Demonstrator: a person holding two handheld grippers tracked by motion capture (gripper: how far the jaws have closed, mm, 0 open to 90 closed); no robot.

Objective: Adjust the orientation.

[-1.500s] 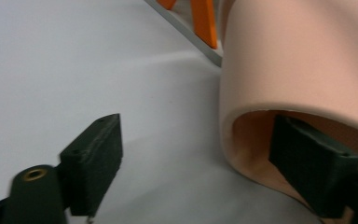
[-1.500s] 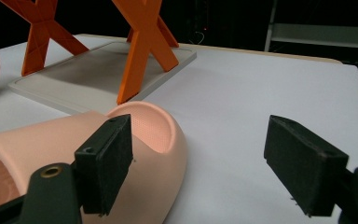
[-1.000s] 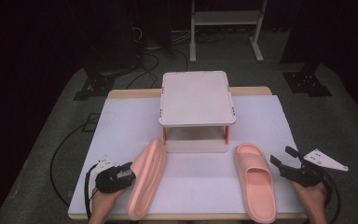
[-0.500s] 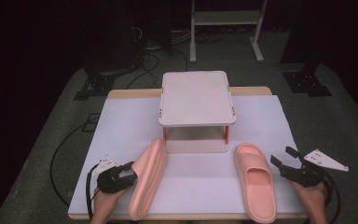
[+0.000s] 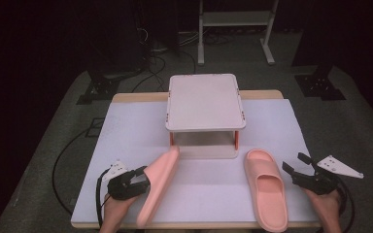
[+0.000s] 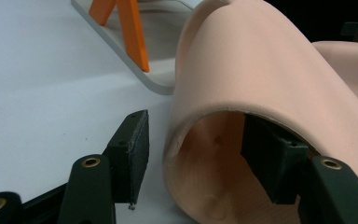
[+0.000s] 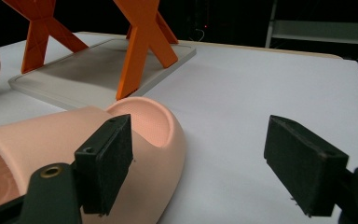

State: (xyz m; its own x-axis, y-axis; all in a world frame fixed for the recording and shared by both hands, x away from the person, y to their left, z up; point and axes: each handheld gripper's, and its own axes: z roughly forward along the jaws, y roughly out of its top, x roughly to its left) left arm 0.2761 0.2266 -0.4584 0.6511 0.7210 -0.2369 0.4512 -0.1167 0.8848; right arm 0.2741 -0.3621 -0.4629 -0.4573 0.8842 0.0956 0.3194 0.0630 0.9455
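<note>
Left gripper view | pink slipper [image 6: 261,93] tipped on edge | fingers [image 6: 130,154] spread astride its strap

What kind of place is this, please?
Probably a recording studio or lab: a white-covered table in a dark room, cables on the grey floor, and a metal stand behind.

Two pink foam slides are seen on the white table cover. The left slide [image 5: 158,187] is tipped up on its edge, toe toward the small stand, with one black jaw inside its strap opening. The right slide [image 5: 265,194] lies flat, sole down, well apart from it.
</note>
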